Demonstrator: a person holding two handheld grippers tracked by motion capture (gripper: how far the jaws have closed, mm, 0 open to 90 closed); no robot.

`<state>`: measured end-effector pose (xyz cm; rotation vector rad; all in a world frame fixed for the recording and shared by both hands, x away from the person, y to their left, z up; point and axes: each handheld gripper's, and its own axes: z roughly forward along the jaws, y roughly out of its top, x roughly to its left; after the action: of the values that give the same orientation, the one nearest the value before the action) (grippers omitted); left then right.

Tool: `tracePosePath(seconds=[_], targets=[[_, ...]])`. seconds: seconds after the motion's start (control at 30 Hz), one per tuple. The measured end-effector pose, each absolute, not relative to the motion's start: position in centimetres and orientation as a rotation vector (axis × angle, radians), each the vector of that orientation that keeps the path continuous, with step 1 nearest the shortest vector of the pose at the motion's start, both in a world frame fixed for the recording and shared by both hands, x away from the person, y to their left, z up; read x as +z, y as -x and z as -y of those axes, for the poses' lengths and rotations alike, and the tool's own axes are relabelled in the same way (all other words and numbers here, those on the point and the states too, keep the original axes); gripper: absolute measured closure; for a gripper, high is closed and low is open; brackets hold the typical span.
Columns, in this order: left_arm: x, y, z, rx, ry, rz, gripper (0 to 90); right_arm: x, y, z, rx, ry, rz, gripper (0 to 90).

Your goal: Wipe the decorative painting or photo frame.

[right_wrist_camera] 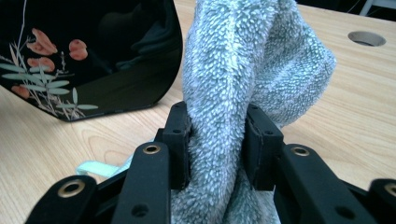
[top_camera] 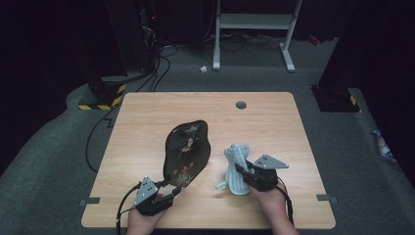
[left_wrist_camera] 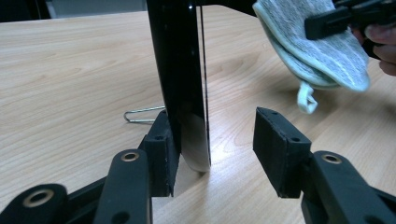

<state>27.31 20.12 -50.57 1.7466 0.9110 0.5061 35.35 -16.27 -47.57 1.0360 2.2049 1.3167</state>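
On a wooden table (top_camera: 147,122), the left tool (top_camera: 174,189) at seven o'clock has its jaws spread, the lower edge of a black floral tray (top_camera: 187,152) standing between them, touching one pad only. At five o'clock, the right tool (top_camera: 241,171) pinches a pale green fluffy cloth (top_camera: 236,166), bunched upright just beside the tray's three o'clock side.

The tray (top_camera: 187,152) is glossy black, painted with orange-pink flowers and pale green leaves. The cloth (top_camera: 237,169) is pale grey-green terry with a mint loop. Both lie on a light wood-grain table (top_camera: 147,117).
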Motion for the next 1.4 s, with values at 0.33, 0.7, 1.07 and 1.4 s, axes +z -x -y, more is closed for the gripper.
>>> tracePosePath(seconds=[0.33, 0.7, 1.07, 1.4], targets=[[-50.7, -26.5, -19.3, 0.478, -1.788, -0.864, 52.1, -47.6, -35.7, 15.9, 1.336, -1.026, -2.198, 65.2], [-51.2, -26.5, -16.3, 0.441, -1.856, -0.800, 46.7, -47.8, -35.4, 16.7, 1.340, -1.051, -2.173, 64.6], [-51.6, -27.2, -13.8, 0.386, -1.902, -0.759, 39.4, -47.9, -34.5, 18.2, 1.331, -1.096, -2.130, 64.3], [-51.5, -28.2, -12.8, 0.367, -1.899, -0.757, 39.1, -47.9, -33.7, 19.1, 1.331, -1.112, -2.105, 63.6]])
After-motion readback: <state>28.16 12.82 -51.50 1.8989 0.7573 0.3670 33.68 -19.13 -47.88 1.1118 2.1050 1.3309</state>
